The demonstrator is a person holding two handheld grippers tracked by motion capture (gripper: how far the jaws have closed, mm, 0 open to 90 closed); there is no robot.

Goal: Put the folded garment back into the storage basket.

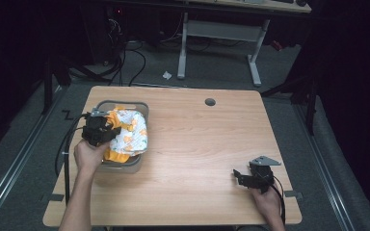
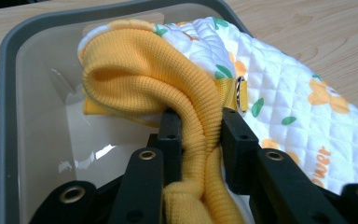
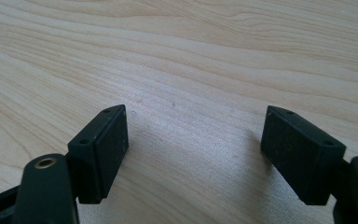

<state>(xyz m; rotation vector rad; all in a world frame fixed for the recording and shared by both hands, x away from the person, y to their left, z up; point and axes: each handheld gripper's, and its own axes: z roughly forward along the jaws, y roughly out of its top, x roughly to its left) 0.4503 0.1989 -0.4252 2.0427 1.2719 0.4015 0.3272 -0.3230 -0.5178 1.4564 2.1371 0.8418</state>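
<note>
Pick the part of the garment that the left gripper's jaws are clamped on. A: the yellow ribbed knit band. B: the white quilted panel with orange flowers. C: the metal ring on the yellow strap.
A: in the left gripper view, the left gripper pinches the yellow ribbed knit band over the grey plastic bin.

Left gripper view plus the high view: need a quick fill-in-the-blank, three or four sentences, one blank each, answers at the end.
1. The left gripper is shut on the ribbed ____ cuff of the quilted garment.
2. The garment lies partly inside a grey ____ at the table's left side.
3. The right gripper has its jaws ____ with nothing between them.
4. Beneath the right gripper is the bare ____ table.

Missing words: yellow; bin; open; wooden
</note>
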